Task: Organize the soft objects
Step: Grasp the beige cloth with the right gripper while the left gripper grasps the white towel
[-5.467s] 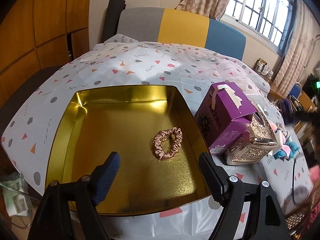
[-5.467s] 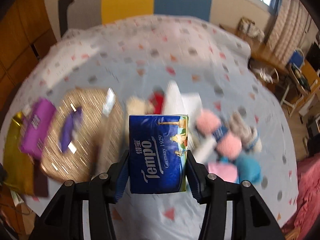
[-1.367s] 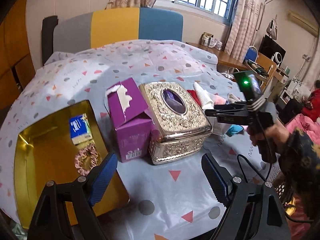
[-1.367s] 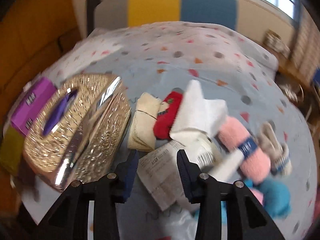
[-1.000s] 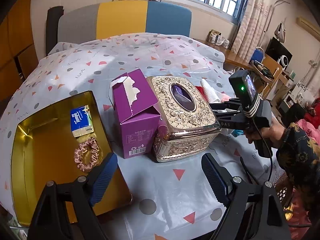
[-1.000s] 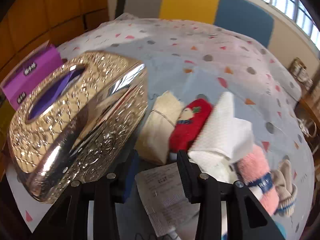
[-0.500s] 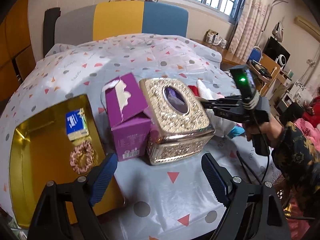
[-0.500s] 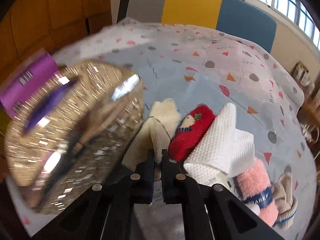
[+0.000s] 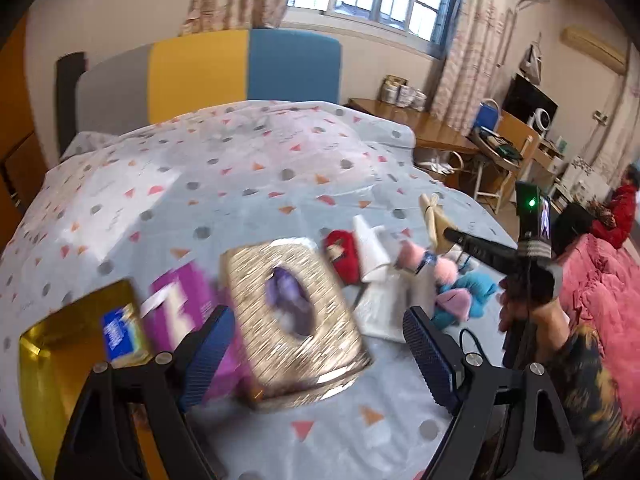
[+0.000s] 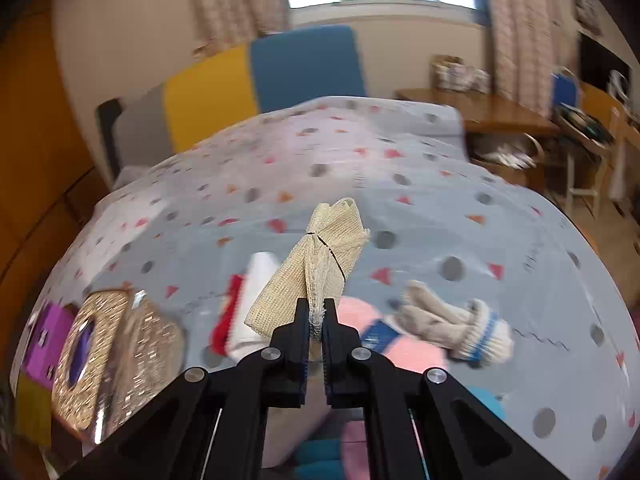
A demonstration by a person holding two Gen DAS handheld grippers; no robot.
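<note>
The right gripper (image 10: 316,320) is pinched nearly closed on one frayed corner of a cream, open-weave knitted cloth bundle (image 10: 320,256), which stands lifted above the bed, clear of the pile beneath it; in the left wrist view the same cloth (image 9: 434,220) shows at the tip of the black tool, to the right of the heap. The cloth looks very light and limp, folding on itself and tied across the middle by a thin dark thread, so it will likely droop and swing when carried; its coarse mesh should grip the pads well, but a hold on a mere edge could pull loose, and a bite nearer the tied waist seems safer. The left gripper (image 9: 316,350) hangs wide apart and empty, near the ornate gold metal tissue box (image 9: 294,320). Left of that box sit a purple cardboard carton (image 9: 180,308) and a shiny gold tray (image 9: 40,364) holding a blue tissue packet (image 9: 120,334). Other soft things lie right of the box: a red plush piece (image 9: 344,250), a white folded towel (image 9: 372,248), pink yarn (image 10: 412,352) and a beige knitted sock with blue stripes (image 10: 452,324). All rest on a bed covered in a pale sheet with triangles and dots (image 9: 240,184), a yielding surface; a multicoloured headboard (image 9: 208,72), a window and a wooden side table lie beyond.
</note>
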